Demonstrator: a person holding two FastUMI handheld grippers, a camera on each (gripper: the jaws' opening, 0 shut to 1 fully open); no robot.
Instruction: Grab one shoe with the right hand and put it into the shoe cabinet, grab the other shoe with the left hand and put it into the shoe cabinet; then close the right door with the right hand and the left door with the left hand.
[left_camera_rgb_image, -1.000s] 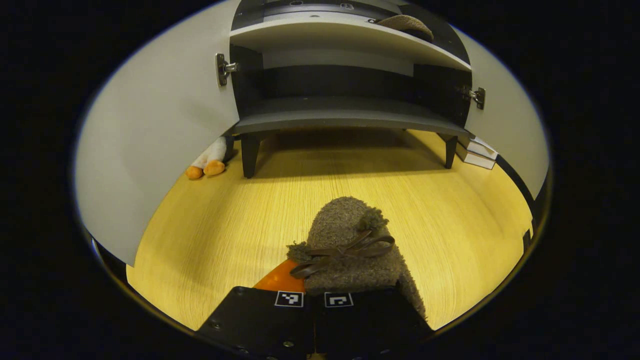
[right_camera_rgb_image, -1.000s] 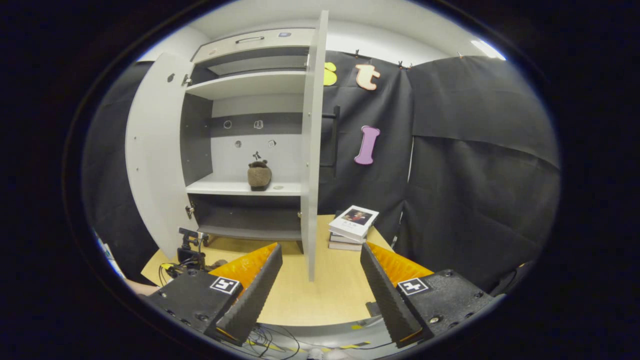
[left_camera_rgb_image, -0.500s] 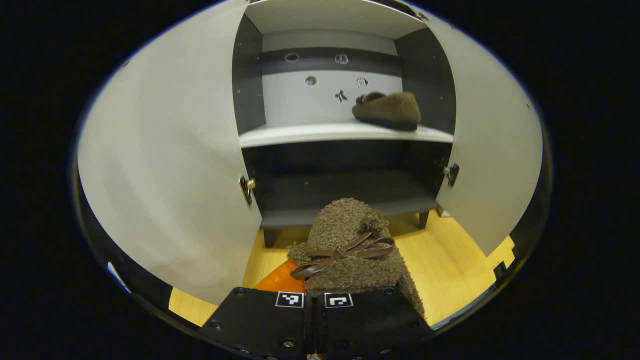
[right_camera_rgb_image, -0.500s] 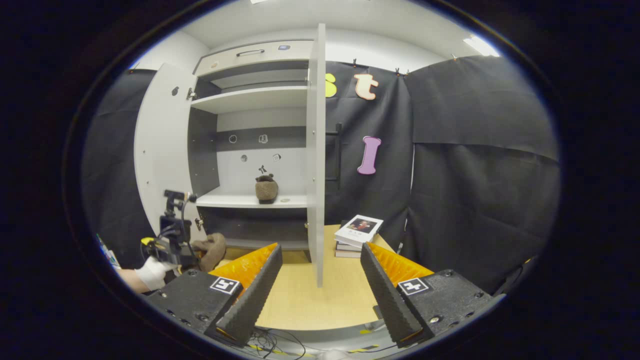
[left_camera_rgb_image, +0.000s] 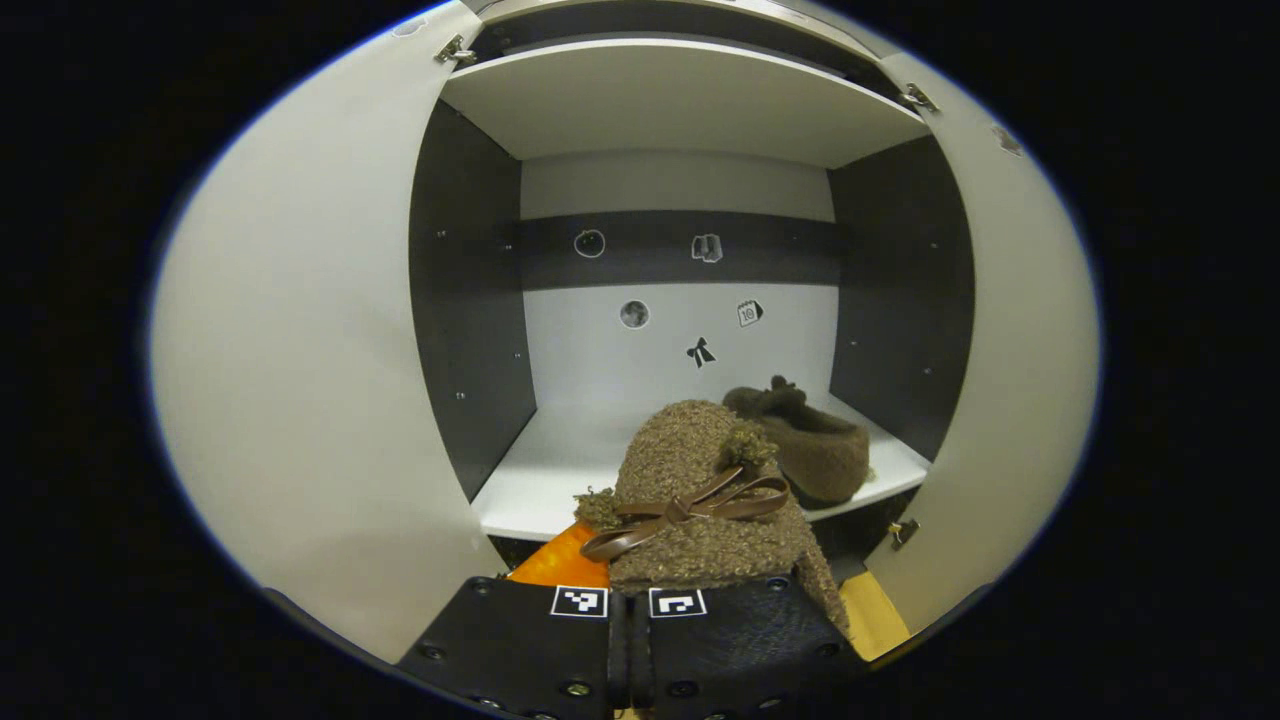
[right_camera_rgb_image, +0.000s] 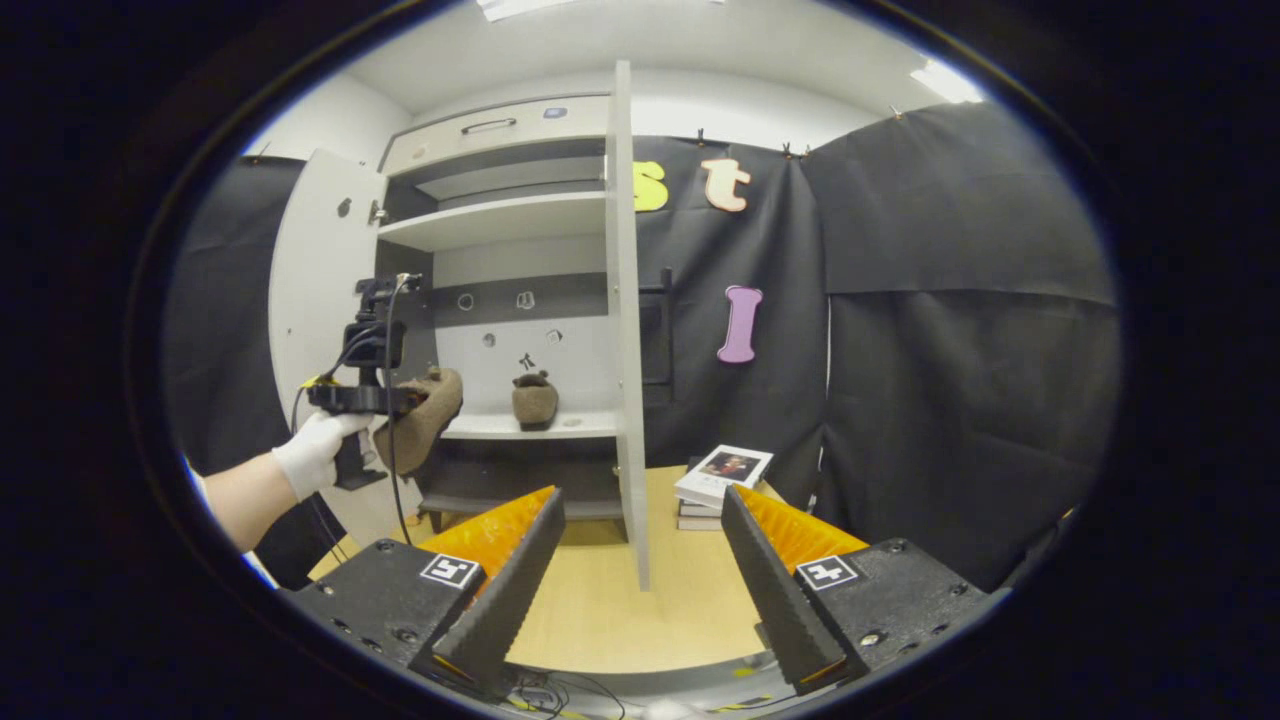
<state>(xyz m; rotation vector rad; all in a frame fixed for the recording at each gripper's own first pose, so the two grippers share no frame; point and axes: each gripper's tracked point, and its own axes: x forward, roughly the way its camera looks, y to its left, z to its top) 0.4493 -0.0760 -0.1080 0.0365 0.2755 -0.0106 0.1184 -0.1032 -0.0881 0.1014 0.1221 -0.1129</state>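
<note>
A: Left gripper view: what differs from a second ago?

B: Then the camera faced the cabinet's legs and the yellow table; now it faces the middle shelf (left_camera_rgb_image: 560, 480) head-on. The left gripper (left_camera_rgb_image: 628, 600) stays clamped on a fuzzy brown shoe (left_camera_rgb_image: 700, 500), whose toe points to 12 o'clock.

A: And the other shoe (left_camera_rgb_image: 805, 450)?

B: It rests on that shelf at 2 o'clock from the held one, just behind it.

A: What does the right gripper view add?

B: A gloved hand (right_camera_rgb_image: 320, 450) raising the left gripper (right_camera_rgb_image: 365, 395) at 10 o'clock, level with the shelf between the left door (right_camera_rgb_image: 315, 330) and right door (right_camera_rgb_image: 625, 320), both open. Books (right_camera_rgb_image: 722, 475) lie on the table (right_camera_rgb_image: 620, 600). The right gripper (right_camera_rgb_image: 640, 570) hangs back, fingers spread wide apart, holding nothing.
</note>
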